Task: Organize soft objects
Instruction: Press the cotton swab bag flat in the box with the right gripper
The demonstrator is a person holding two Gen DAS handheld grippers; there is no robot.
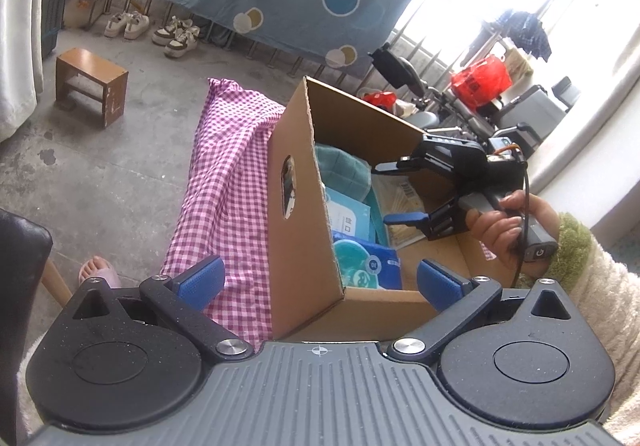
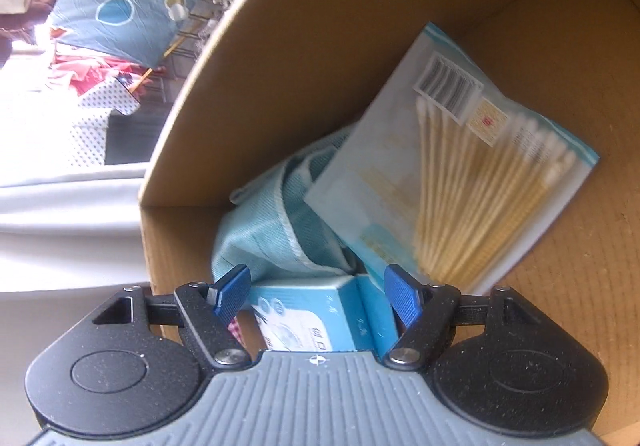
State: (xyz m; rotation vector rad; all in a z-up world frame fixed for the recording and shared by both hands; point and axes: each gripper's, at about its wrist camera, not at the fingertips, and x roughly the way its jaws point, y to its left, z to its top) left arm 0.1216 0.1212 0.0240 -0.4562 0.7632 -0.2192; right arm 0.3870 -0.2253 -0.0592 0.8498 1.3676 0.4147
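While both grippers, left gripper [image 1: 318, 282] and right gripper [image 2: 316, 296], stand spread and empty, one cardboard box [image 1: 308, 246] holds one cotton-swab packet [image 2: 460, 182], one teal cloth [image 2: 272, 222] and two blue packs [image 1: 356, 242].

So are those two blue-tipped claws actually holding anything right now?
No. The right gripper hangs open inside the cardboard box, clear of the cotton swab packet. The left gripper is open too.

Brown cardboard box [image 1: 304, 206], pink-and-white gingham cloth [image 1: 228, 182], teal towel [image 2: 260, 230].
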